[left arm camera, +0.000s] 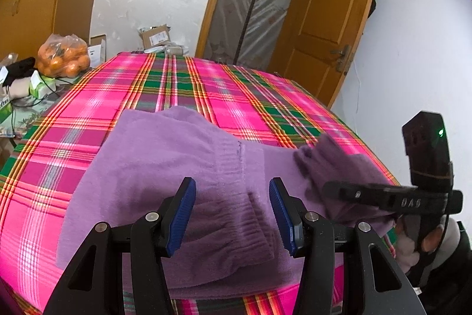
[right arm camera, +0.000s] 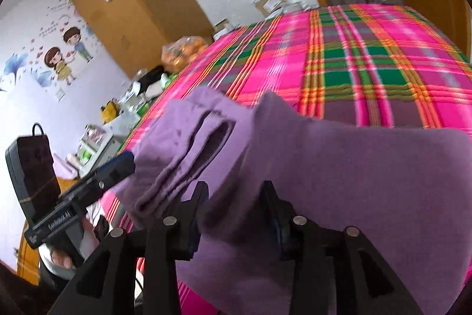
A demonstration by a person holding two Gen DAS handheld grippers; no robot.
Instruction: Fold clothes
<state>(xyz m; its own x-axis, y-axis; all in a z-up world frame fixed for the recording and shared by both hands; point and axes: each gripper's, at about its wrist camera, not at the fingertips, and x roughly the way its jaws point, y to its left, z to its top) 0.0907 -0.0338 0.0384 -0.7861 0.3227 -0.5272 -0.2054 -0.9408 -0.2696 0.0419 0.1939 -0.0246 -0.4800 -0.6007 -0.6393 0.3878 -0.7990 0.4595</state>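
Observation:
A purple sweater (left arm camera: 153, 155) lies folded on the pink and green plaid cloth (left arm camera: 88, 120). My left gripper (left arm camera: 231, 185) hovers open just above its ribbed hem, and the blue pads (left arm camera: 181, 214) touch nothing. In the right wrist view my right gripper (right arm camera: 234, 188) stands open with a loose fold of the sweater (right arm camera: 354, 161) draped between its fingers, and a doubled sleeve (right arm camera: 191, 155) lies to its left. The right gripper (left arm camera: 330, 188) also shows at the right of the left wrist view, under a blurred sleeve end. The left gripper (right arm camera: 124, 158) shows at the left of the right wrist view.
A bag of oranges (left arm camera: 63, 56), a tissue pack and cables crowd a side table (left arm camera: 17, 90) to the left. Cardboard boxes (left arm camera: 155, 37) sit beyond the far edge, and a wooden door (left arm camera: 330, 19) stands open at the right. A hand (left arm camera: 430, 241) holds the right gripper.

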